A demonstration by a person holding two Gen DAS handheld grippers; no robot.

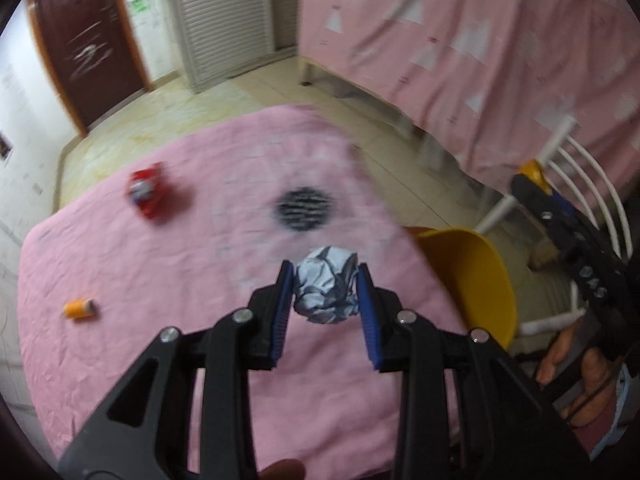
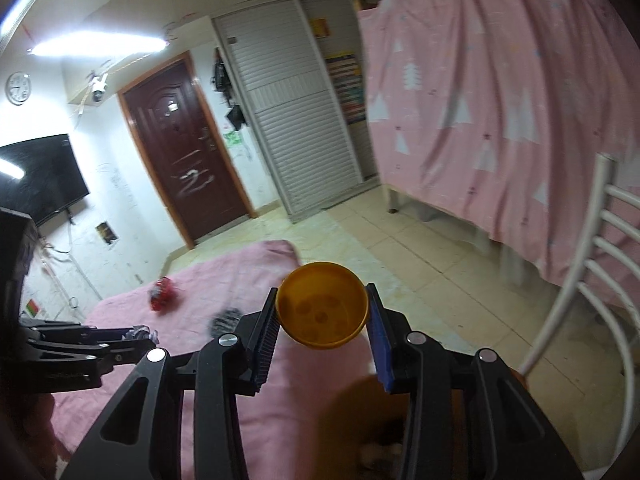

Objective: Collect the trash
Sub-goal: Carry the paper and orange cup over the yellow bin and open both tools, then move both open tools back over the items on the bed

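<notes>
Left gripper [image 1: 325, 280]: ribbed blue pads clamped on a crumpled ball of pale grey paper [image 1: 326, 290], held above the wrinkled pink cloth [image 1: 160, 280]. Ahead-left of it lie a red crinkled wrapper [image 1: 146, 194] and a small orange cylinder [image 1: 80, 309]. Right gripper [image 2: 322, 312]: jaws closed on a smooth yellow plastic cup [image 2: 322, 306], round mouth facing the camera.

Red wrapper [image 1: 146, 194] blurred — print unreadable.
</notes>
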